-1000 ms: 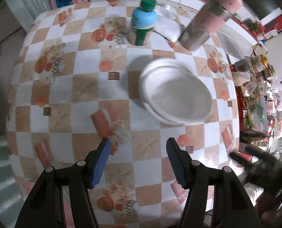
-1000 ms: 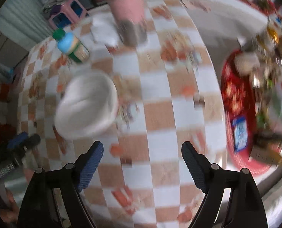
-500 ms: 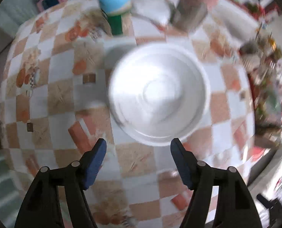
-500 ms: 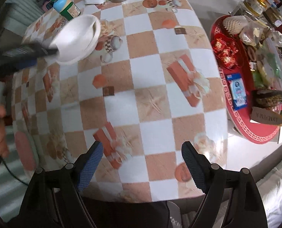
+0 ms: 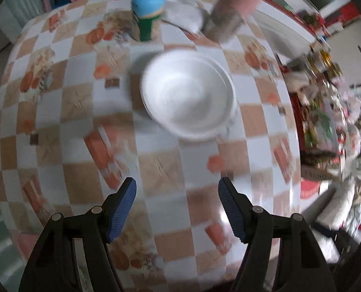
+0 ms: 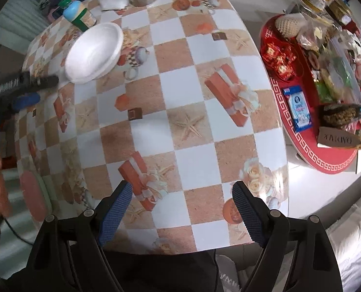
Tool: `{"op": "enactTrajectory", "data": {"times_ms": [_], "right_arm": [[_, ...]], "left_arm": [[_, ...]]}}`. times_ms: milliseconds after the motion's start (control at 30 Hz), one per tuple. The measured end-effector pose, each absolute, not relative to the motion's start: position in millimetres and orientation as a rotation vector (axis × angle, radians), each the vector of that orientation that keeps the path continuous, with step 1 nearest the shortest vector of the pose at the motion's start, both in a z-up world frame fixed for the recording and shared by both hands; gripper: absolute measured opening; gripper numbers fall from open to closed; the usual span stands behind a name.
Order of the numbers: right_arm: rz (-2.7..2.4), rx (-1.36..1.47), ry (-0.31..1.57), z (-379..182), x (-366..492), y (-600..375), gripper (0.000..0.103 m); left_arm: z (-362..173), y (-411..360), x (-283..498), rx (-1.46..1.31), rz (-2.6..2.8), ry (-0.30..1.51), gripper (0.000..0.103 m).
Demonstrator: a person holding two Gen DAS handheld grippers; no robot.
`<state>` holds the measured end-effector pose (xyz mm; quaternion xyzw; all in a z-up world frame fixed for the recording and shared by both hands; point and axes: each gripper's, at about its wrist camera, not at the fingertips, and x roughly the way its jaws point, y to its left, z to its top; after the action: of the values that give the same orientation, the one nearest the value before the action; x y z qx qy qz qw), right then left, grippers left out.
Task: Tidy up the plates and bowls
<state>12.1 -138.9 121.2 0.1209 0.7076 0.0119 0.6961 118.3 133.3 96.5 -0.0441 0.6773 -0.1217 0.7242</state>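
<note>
The desk [image 6: 185, 77], under a checkered cloth, has a wide bare stretch running from its middle to the near edge. A red tray [image 6: 326, 160] heaped with snacks sits off the desk's right edge. The stacked white bowls [image 5: 187, 97] rest toward the far left, just short of a green-capped bottle [image 5: 146, 12] and a metal cup [image 5: 226, 22]. The left gripper [image 5: 177, 192] hangs above open cloth near the bowls, jaws spread and empty. The right gripper [image 6: 182, 194] hovers over the near edge, jaws likewise spread, well apart from the bowls.

White bowls [image 5: 187, 97] sit on an orange-and-white checked tablecloth [image 6: 192, 92]; the bottle [image 5: 147, 9] is blue and green.
</note>
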Motion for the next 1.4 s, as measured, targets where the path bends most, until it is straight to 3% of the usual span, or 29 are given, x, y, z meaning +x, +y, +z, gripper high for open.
{"op": "enactTrajectory", "data": {"times_ms": [1400], "right_arm": [[-0.022, 0.333, 1.633, 112, -3, -138, 0.085]], "left_arm": [[91, 126, 79, 0.013, -0.336, 1.574, 0.075]]}}
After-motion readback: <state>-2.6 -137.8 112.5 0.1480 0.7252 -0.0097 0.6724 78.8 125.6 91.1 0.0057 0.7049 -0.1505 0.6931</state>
